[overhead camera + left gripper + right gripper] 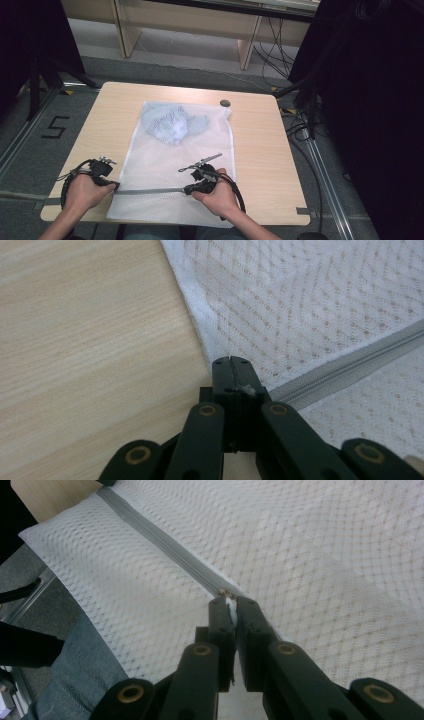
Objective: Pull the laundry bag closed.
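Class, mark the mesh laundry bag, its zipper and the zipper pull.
mesh laundry bag point(165, 160), high view, bare mesh middle.
zipper point(165, 542), right gripper view, closed grey tape.
zipper pull point(229, 601), right gripper view, tab between jaws.

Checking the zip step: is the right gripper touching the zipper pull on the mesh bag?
Touching. In the right gripper view, the right gripper has its jaws closed on the small white zipper pull of the mesh bag.

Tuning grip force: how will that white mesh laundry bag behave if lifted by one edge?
Likely floppy: the mesh bag lies flat and thin on the table, so it should drape. Probably light, though the bundled cloth inside may slide and drag the far end down. The zipper band looks like its stiffest part.
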`<act>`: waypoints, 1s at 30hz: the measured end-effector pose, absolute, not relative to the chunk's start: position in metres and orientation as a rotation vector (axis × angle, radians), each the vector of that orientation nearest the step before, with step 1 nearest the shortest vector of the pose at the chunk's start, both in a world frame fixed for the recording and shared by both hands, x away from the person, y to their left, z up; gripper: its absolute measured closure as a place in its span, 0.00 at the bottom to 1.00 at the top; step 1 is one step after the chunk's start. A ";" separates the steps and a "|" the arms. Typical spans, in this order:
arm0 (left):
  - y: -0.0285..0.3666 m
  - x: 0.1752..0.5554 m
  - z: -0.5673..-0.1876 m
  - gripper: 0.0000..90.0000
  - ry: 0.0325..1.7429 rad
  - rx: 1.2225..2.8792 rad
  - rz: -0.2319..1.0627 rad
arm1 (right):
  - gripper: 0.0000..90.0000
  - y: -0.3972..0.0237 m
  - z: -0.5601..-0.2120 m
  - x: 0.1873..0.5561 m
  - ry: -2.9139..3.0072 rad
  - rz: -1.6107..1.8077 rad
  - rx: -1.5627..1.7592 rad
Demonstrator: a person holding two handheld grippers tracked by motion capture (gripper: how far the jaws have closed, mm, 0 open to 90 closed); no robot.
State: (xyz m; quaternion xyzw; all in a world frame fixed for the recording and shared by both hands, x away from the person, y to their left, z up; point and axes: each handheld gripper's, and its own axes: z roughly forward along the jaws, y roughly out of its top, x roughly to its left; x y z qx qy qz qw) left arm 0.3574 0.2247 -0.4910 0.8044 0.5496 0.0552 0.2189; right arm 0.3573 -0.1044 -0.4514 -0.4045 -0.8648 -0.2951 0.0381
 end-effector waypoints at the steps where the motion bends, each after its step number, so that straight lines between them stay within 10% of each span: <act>1: 0.225 0.357 -0.491 1.00 1.521 2.226 0.153 | 0.97 -0.104 -0.451 0.357 -2.653 -0.905 -1.241; 30: 0.225 0.357 -0.491 1.00 1.524 2.232 0.153 | 0.97 -0.120 -0.452 0.358 -2.670 -0.919 -1.247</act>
